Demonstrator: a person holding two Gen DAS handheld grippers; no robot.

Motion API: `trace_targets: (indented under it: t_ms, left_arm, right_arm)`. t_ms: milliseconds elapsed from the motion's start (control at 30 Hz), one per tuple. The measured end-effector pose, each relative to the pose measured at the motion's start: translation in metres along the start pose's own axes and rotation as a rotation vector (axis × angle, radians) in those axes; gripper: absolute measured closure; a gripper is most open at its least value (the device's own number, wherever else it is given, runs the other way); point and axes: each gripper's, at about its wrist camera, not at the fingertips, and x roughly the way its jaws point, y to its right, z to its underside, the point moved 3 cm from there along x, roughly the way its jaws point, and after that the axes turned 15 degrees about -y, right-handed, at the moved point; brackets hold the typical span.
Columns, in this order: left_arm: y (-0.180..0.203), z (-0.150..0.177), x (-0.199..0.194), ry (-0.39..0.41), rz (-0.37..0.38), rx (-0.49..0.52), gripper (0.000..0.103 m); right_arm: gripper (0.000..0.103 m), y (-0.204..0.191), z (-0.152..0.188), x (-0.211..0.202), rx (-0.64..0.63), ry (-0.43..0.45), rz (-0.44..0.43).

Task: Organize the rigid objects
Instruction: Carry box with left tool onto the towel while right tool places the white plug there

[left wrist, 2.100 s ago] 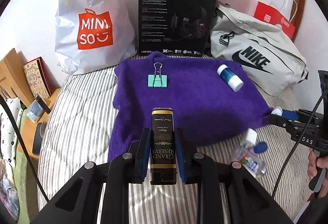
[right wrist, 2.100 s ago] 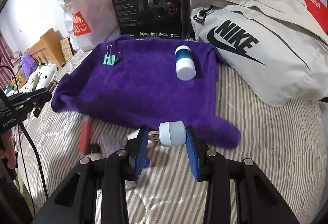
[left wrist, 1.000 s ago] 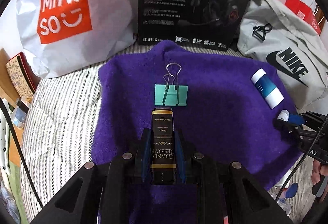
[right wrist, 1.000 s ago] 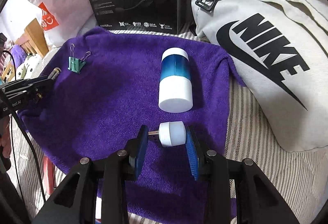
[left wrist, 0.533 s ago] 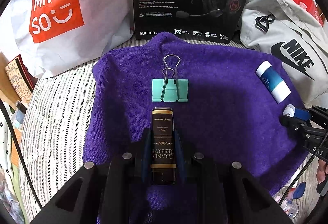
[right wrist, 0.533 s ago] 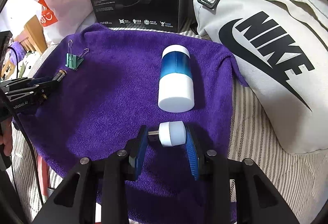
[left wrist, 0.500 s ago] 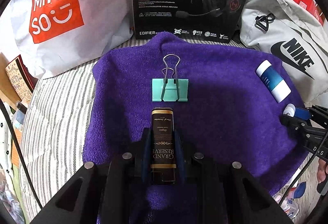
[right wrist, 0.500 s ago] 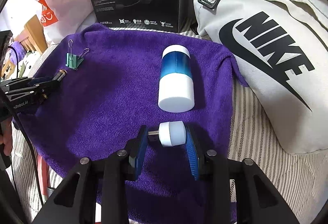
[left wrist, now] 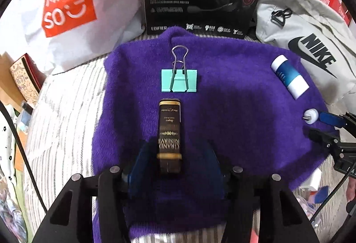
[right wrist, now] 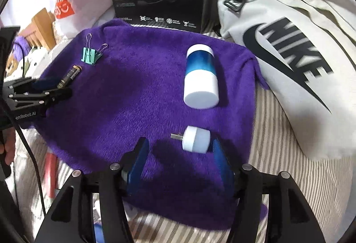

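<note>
Left gripper (left wrist: 174,154) jaws just opened, clear of black bar (left wrist: 169,131) on purple towel (left wrist: 233,120), right gripper (right wrist: 180,156) jaws just opened, white plug (right wrist: 197,139) loose between them

Even indoor light, soft shadows, strong fisheye bending, slightly blurred edges.

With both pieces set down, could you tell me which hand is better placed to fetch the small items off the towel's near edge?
Probably right: those items lie beside the right gripper, jaws just opening, white plug loose between them.
</note>
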Motion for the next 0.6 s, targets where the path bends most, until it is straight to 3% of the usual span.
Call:
trace_targets:
  t_ms: [267, 600]
  left_arm:
    - [0.010, 0.041, -0.047, 0.070, 0.040, 0.004, 0.051]
    - [0.025, 0.103, -0.046, 0.026, 0.090, -0.028, 0.050]
  right_arm:
    - [0.043, 0.002, 0.033, -0.044, 0.075, 0.069, -0.016]
    - [0.040, -0.006, 0.094, -0.081, 0.154, 0.128, -0.053]
